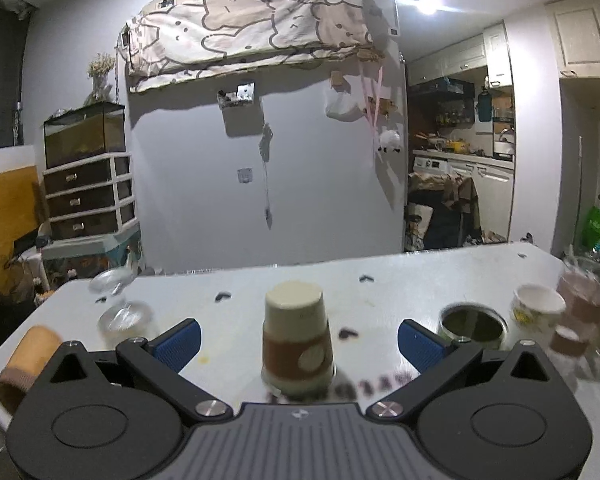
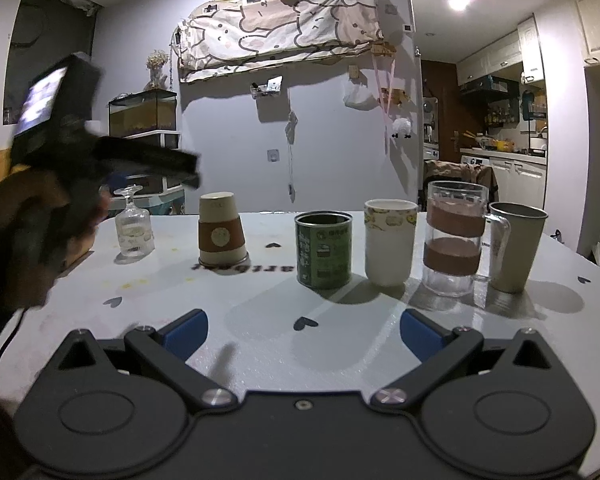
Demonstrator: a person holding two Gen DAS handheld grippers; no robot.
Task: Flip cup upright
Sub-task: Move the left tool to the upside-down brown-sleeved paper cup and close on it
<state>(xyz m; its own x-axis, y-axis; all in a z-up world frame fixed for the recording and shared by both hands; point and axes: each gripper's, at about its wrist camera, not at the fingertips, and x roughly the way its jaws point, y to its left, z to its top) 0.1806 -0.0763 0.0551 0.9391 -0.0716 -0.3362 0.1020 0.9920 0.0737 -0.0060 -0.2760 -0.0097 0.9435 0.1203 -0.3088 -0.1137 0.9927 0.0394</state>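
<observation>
A paper cup (image 1: 298, 340) with a brown sleeve stands upside down on the white table (image 1: 400, 280). It sits between the open blue-padded fingers of my left gripper (image 1: 299, 342), without contact. In the right wrist view the same cup (image 2: 221, 230) stands at the left of a row of vessels, with the left gripper's body (image 2: 100, 160) blurred above and left of it. My right gripper (image 2: 303, 334) is open and empty over the table's near part.
A green tin (image 2: 324, 250), a white paper cup (image 2: 390, 242), a glass mug with brown bands (image 2: 454, 238) and a grey tumbler (image 2: 516, 246) stand upright to the right. An upside-down stemmed glass (image 2: 133, 224) stands left. A brown cup (image 1: 24, 360) lies at the left edge.
</observation>
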